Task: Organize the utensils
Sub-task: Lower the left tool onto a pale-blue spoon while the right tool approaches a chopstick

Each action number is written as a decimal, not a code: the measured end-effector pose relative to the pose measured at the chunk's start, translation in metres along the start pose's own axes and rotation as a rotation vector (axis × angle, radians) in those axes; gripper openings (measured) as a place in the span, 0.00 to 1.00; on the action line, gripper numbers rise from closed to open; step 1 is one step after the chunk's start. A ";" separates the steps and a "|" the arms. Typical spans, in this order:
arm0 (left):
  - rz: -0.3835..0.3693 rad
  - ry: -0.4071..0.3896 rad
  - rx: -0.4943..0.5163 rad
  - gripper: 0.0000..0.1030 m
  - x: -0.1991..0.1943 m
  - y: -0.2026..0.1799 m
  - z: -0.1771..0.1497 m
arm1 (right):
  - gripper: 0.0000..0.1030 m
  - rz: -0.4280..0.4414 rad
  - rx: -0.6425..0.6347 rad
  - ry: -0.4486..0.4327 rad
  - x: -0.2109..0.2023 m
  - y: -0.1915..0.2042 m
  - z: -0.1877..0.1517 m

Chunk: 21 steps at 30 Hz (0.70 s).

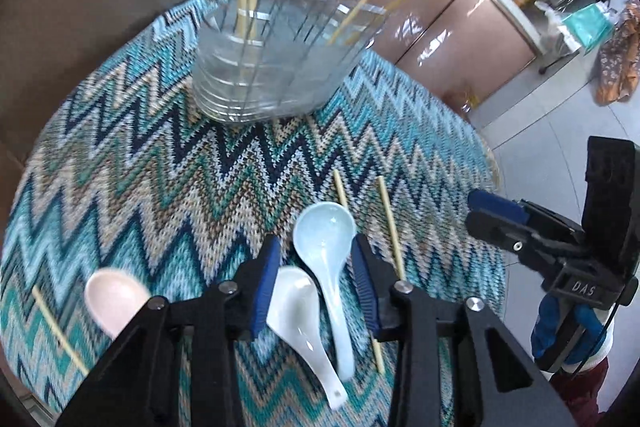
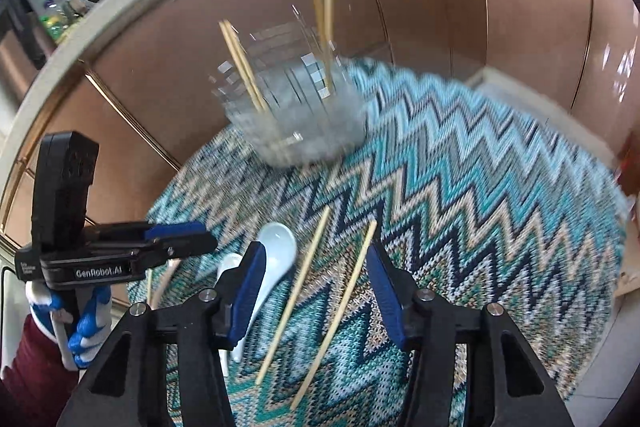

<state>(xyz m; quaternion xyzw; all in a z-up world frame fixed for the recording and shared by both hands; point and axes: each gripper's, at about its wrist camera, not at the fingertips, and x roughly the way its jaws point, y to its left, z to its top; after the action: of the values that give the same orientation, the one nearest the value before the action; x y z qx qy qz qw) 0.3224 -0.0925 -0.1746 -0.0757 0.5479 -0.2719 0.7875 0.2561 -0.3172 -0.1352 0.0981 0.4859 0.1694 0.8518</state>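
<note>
Spoons sat right between the left claw [image 1: 316, 259]'s blue pads: the pale blue spoon [image 1: 326, 247] and the white spoon [image 1: 304, 311] overlapped there, and the pads stood apart without pressing on either, so that claw was open and held nothing. Over on the other side, the right claw [image 2: 316, 267] was open too, with both loose chopsticks [image 2: 320, 299] lying in the gap between its pads, touching neither.

Biggest risk, probably: with two spoons stacked in one gap, a squeeze could catch both or flick the glazed one sideways. Same deal with the chopsticks, which lay splayed rather than parallel, so a pinch might grab one and roll the other off across the mat.

Further out, a pink spoon [image 1: 116, 299] lay just left of the left claw, with another stray chopstick [image 1: 56, 331] beyond it. The clear holder [image 1: 280, 67] stood well away at the far edge of the zigzag mat [image 1: 160, 155] covering the surface, with two pairs of chopsticks already standing in it. Both views were blurry.
</note>
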 end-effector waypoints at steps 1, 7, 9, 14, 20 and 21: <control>-0.002 0.014 0.002 0.30 0.007 0.001 0.003 | 0.45 0.000 0.007 0.022 0.008 -0.005 0.001; -0.023 0.083 0.016 0.22 0.038 0.007 0.015 | 0.36 -0.008 0.031 0.136 0.045 -0.022 0.008; -0.017 0.098 0.023 0.20 0.045 0.008 0.019 | 0.34 -0.021 0.026 0.163 0.055 -0.024 0.011; -0.023 0.134 0.024 0.15 0.061 0.009 0.025 | 0.30 -0.059 0.011 0.219 0.073 -0.024 0.021; -0.042 0.163 0.012 0.12 0.076 0.009 0.028 | 0.26 -0.111 -0.014 0.279 0.097 -0.018 0.026; -0.044 0.166 0.008 0.11 0.080 0.008 0.029 | 0.25 -0.118 -0.020 0.288 0.100 -0.017 0.026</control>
<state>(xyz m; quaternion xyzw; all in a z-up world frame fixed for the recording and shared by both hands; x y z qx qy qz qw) 0.3716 -0.1322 -0.2323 -0.0619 0.6085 -0.2967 0.7334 0.3288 -0.2945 -0.2073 0.0357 0.6062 0.1363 0.7827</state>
